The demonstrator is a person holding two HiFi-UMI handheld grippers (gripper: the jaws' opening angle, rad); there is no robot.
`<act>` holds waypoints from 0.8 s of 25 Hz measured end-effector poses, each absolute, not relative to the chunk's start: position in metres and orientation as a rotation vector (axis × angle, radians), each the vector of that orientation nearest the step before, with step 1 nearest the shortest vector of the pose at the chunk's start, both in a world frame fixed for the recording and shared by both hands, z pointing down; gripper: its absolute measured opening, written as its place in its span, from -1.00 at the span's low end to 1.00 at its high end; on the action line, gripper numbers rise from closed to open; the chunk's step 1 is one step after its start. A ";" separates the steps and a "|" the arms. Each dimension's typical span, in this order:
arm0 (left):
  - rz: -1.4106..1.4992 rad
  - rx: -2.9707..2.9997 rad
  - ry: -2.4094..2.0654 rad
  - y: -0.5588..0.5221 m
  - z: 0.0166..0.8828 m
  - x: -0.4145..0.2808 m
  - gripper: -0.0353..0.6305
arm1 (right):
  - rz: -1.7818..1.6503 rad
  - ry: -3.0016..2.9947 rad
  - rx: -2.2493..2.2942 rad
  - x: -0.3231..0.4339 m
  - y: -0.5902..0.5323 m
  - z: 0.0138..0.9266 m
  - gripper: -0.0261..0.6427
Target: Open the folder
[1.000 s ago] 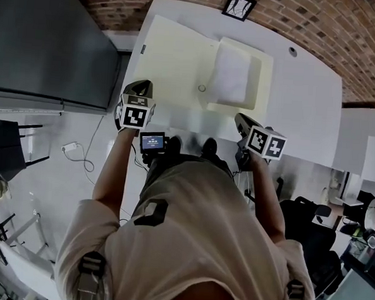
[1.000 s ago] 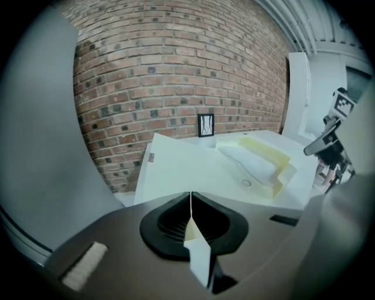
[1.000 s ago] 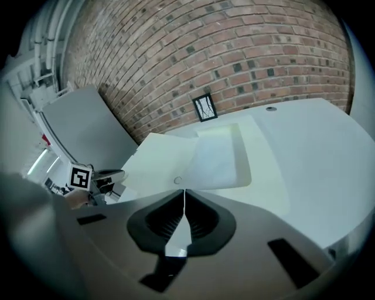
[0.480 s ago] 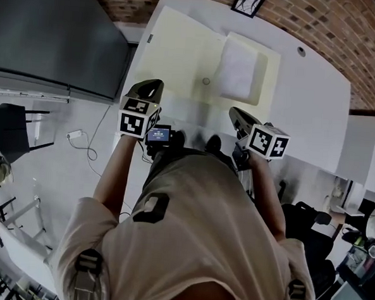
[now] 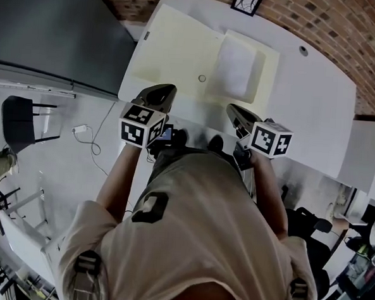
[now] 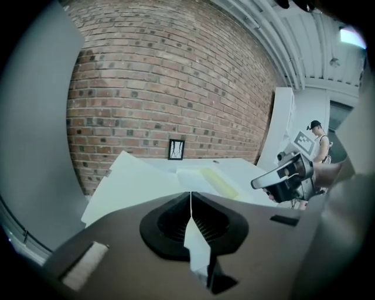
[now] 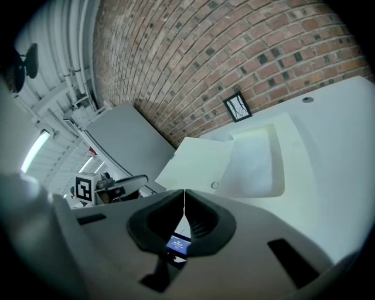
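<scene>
Left tool [image 5: 164, 89] and right tool [image 5: 232, 109], jaws together, both empty

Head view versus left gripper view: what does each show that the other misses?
Only the head view: the chair and cable on the floor, and the left gripper from outside with its marker cube. Only the left gripper view: that gripper's jaws meeting with nothing between them, and a bystander at far right. Both: the folder lying open on the table, the right gripper, the brick wall and the frame.
</scene>
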State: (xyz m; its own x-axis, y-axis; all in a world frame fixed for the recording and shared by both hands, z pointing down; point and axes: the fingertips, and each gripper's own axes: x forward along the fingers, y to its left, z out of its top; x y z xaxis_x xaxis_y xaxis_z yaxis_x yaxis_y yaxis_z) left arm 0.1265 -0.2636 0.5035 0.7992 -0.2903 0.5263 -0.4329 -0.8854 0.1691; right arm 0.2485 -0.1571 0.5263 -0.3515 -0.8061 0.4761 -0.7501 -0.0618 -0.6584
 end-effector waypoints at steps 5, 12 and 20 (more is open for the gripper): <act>0.734 2.744 -0.504 -0.242 0.491 0.155 -0.88 | -1.372 2.140 -1.753 0.268 -0.145 0.521 -0.90; 0.722 2.757 -0.470 -0.205 0.484 0.194 -0.88 | -1.404 2.168 -1.655 0.287 -0.120 0.525 -0.90; 0.728 2.761 -0.465 -0.188 0.474 0.207 -0.88 | -1.396 2.246 -1.597 0.288 -0.112 0.515 -0.90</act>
State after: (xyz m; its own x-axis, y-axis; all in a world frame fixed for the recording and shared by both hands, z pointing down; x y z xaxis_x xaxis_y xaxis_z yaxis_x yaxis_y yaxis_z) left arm 0.2067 -0.1876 0.4745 0.8244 -0.2401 0.5126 -0.3637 -0.9186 0.1547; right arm 0.2883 -0.1122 0.5147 -0.4645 -0.7746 0.4293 -0.7278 0.0577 -0.6833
